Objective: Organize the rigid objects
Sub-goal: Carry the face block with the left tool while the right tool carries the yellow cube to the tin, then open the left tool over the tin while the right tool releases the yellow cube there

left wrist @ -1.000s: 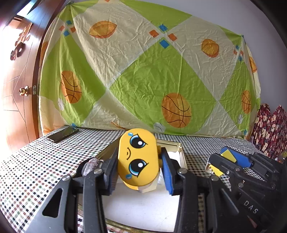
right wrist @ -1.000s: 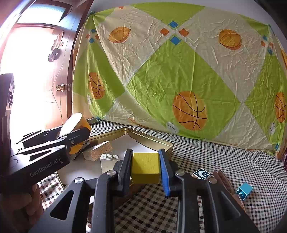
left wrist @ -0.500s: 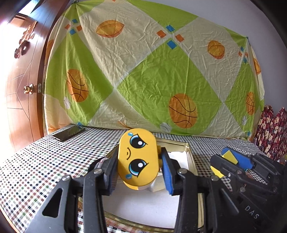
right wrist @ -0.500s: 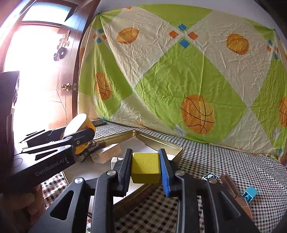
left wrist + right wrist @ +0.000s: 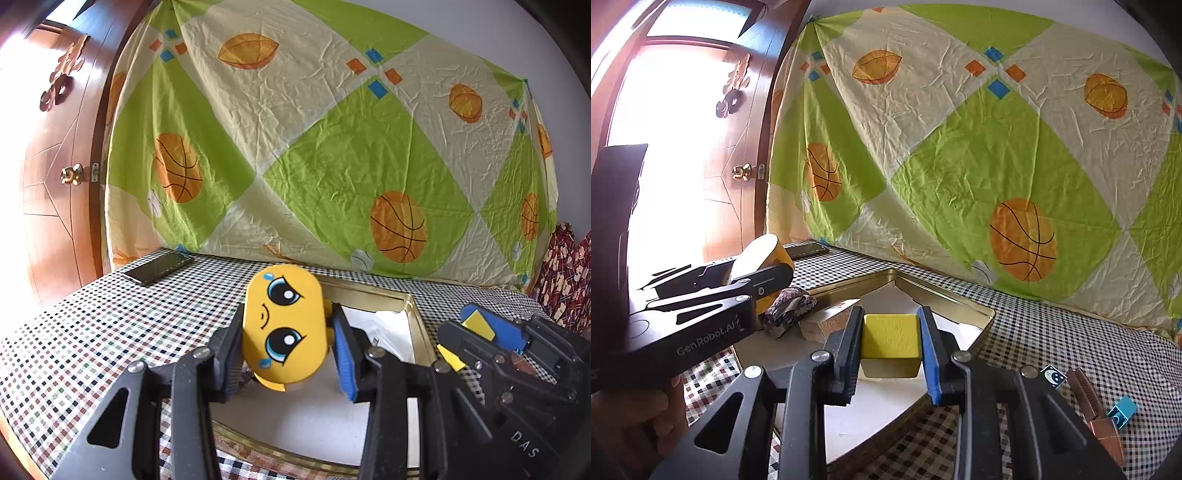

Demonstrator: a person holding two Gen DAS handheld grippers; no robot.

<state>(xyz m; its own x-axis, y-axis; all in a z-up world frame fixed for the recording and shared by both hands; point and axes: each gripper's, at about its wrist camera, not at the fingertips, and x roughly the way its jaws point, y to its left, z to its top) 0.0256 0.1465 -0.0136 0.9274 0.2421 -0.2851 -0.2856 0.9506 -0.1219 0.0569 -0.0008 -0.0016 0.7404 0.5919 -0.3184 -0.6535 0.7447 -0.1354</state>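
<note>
In the left wrist view, the left gripper (image 5: 286,352) sits in the lower middle of the frame, and its jaws are clenched on a yellow oval toy (image 5: 283,326) with a cartoon face of big blue eyes. The toy stands upright between the two fingers, above the white floor of a gold metal tray (image 5: 415,317). The tray lies on a checkered tablecloth (image 5: 92,332). In the lower right of this frame the right gripper (image 5: 476,334) comes in from the side. A dark phone (image 5: 159,268) lies on the cloth at the middle left, close to the hanging sheet with basketball print (image 5: 332,155).

In the right wrist view, the right gripper (image 5: 891,350) is in the lower middle and its jaws are closed on a yellow block (image 5: 891,338), held over the tray (image 5: 945,293). At the left of the frame the left gripper (image 5: 753,277) carries the yellow toy (image 5: 757,254). Inside the tray, just below it, lie a mottled stone (image 5: 790,306) and a pale cork-like block (image 5: 827,321). In the lower right, on the cloth (image 5: 1071,339), are a small tile with a moon picture (image 5: 1053,376), a brown ridged piece (image 5: 1097,413) and a small teal cube (image 5: 1123,410).
</note>
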